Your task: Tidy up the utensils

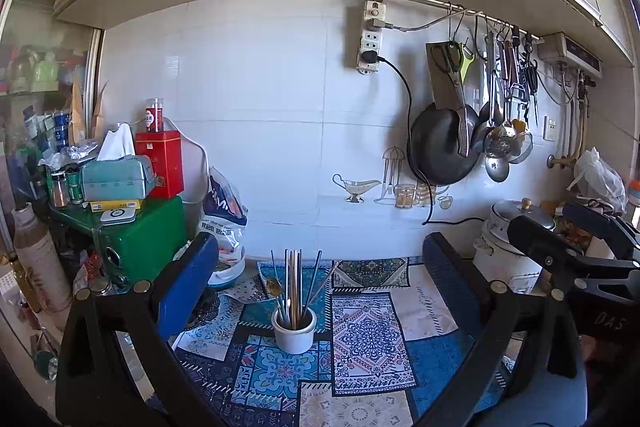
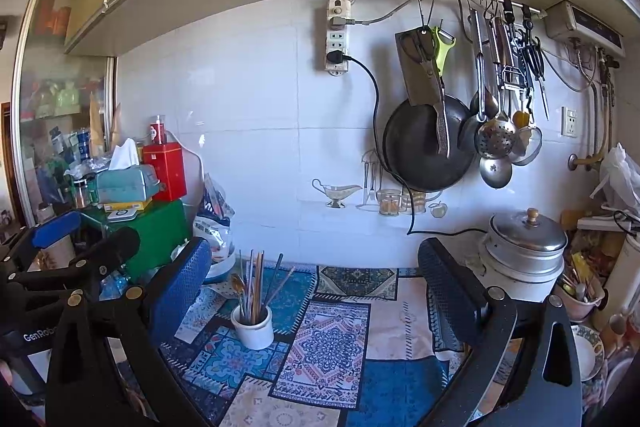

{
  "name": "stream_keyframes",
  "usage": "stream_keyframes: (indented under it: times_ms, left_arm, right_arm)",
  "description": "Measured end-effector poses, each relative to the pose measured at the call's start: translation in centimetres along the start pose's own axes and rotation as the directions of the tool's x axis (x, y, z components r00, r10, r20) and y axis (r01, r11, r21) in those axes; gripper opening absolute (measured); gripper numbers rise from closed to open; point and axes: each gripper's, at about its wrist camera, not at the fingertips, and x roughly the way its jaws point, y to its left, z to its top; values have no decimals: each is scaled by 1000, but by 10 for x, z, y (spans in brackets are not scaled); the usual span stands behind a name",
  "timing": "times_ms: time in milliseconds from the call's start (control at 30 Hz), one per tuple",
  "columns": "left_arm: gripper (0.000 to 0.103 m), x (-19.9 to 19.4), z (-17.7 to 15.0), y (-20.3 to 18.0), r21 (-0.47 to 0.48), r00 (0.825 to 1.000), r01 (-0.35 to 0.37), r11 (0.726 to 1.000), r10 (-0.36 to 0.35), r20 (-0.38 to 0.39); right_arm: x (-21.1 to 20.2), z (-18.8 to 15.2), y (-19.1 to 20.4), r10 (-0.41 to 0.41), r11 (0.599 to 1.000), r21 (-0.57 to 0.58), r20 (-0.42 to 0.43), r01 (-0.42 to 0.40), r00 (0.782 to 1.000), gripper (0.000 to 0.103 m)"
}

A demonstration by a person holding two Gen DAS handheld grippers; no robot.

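A patchwork-patterned cloth (image 1: pixel 368 331) covers the counter, which runs back to a white tiled wall where a black wok (image 2: pixel 424 147) and ladles hang from a rail; a steel steamer pot (image 2: pixel 524 247) sits at the cloth's back right corner, stacked tins and a tissue box at its left edge. Both claws hover above the near edge, spread wide and empty: the left gripper (image 1: pixel 320 291) and the right gripper (image 2: pixel 314 291). Between them, toward the cloth's middle left, stands the white utensil cup (image 1: pixel 294 331), already filled with upright chopsticks (image 1: pixel 295 287) and a gold spoon (image 1: pixel 273 285). No loose utensil is visible on the cloth (the job looks nearly complete). If any tidying remains, I'd steady the cup's rim with one claw and straighten leaning sticks with the other, gently, since the cup may tip.
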Motion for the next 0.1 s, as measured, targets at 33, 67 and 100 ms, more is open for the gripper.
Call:
stream_keyframes:
  times_ms: [33,67,100]
  left_arm:
    - [102,2,0,1,-1,1000,-5,1000,5,-1]
    - [102,4,0,2,-2,1000,-8,1000,8,-3]
    - [102,7,-1,3,-4,1000,-12,1000,12,-7]
  right_arm:
    - [1,0,1,2,1000,0,0,-2,1000,103]
    - [4,0,0,4,1000,1,-1,-4,1000,103]
    - [6,0,0,7,1000,1,-2,-7,1000,103]
